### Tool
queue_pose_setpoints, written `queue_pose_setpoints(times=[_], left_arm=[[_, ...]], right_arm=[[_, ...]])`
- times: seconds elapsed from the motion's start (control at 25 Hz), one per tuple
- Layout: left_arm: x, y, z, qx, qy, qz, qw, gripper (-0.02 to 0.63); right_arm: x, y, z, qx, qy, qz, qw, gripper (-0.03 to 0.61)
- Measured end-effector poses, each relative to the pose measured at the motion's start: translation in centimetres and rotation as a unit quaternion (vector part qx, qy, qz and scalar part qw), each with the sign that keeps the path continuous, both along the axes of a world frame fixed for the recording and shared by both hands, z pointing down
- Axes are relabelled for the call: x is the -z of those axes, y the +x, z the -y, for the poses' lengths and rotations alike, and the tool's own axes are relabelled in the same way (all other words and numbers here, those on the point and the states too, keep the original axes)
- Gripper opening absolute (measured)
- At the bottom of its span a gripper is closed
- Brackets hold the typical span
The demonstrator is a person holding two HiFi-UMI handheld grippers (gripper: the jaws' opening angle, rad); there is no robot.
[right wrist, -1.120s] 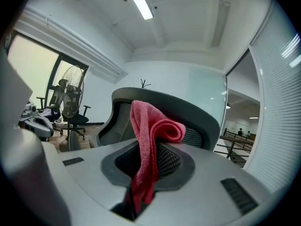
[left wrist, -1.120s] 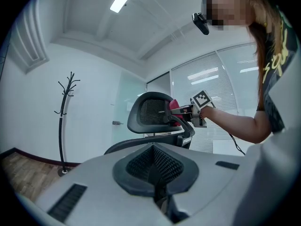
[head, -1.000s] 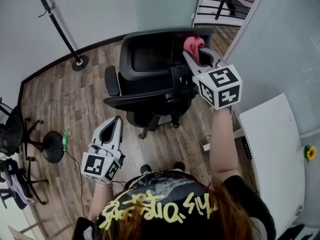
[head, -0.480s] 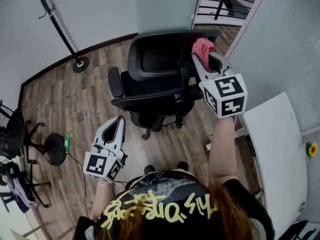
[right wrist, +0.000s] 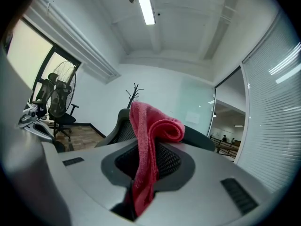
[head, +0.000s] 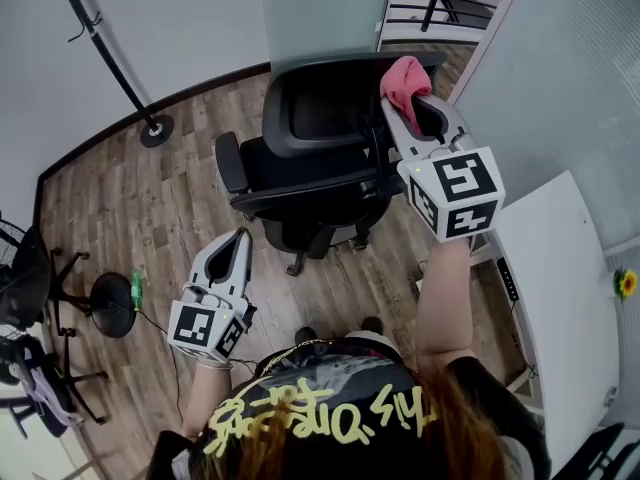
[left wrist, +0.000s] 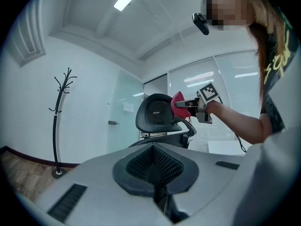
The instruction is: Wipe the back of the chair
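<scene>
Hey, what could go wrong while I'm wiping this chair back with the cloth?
1. The chair stands on a wheeled base, and the left gripper hangs low, away from it; pressing may roll or swivel it.
2. The right gripper pinches only a fold of the cloth; dragging could pull it free.

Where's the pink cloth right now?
The pink cloth is at the upper right of the head view, clamped in the right gripper, at the top right corner of the black chair back.
</scene>
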State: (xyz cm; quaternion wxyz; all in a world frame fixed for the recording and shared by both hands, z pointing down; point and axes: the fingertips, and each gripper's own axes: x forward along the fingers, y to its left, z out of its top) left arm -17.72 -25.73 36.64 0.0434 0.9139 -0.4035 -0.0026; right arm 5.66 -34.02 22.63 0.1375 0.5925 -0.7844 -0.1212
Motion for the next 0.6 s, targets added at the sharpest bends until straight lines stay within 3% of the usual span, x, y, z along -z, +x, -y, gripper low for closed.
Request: queue_pose_setpoints(times=[0.6], left_arm=[[-0.7,-2.1,-0.8,0.004,-0.01,0.0,0.9999,-0.009]], right_arm=[[-1.4,-4.1,1.1,-0.008,-0.017,-0.019,1.0,0.063]])
